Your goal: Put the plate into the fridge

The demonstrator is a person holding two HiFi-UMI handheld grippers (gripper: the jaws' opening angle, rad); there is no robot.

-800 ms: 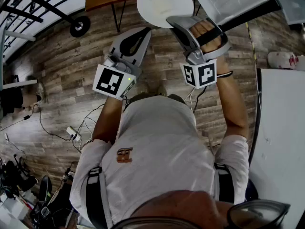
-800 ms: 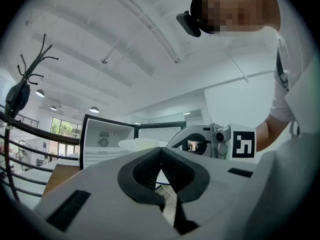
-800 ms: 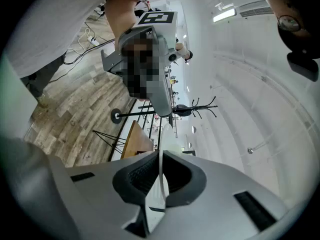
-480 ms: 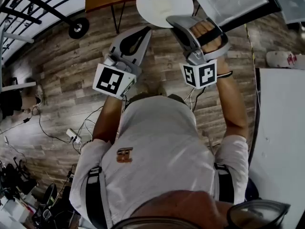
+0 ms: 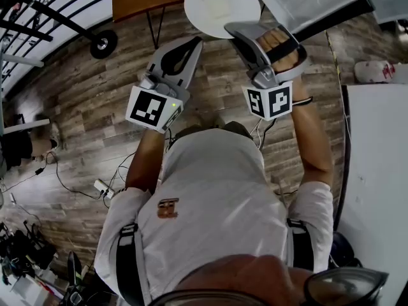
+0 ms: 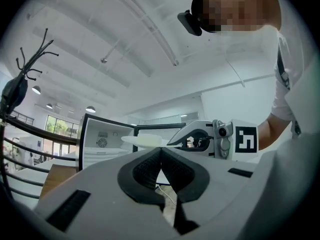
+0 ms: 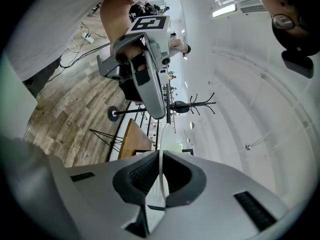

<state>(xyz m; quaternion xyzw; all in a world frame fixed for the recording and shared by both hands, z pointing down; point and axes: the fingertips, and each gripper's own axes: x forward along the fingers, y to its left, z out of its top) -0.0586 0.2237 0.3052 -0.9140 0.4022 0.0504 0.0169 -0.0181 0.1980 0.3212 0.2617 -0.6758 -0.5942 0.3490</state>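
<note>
While my right gripper (image 5: pixel 233 29) clamps the white plate (image 5: pixel 220 5) by its near rim — held roughly level above the wood floor (image 5: pixel 95 101), near the open fridge (image 5: pixel 306 2) — my left gripper (image 5: pixel 193 42) hangs beside it, jaws pressed together on nothing

Both arms reach forward, with the left forearm (image 5: pixel 143 166) and right forearm (image 5: pixel 313 142) roughly parallel. Left tool (image 5: pixel 190 46): jaws closed pad to pad, nothing between them. Right tool (image 5: pixel 234 29): jaws clamped on the rim of the plate (image 5: pixel 217 4), which sits edge-on between the pads in the right gripper view. Right hand (image 5: pixel 280 46) is wrapped round the tool's grip, knuckles up. Both tools sit side by side, slightly apart, marker cubes toward the body.
</note>
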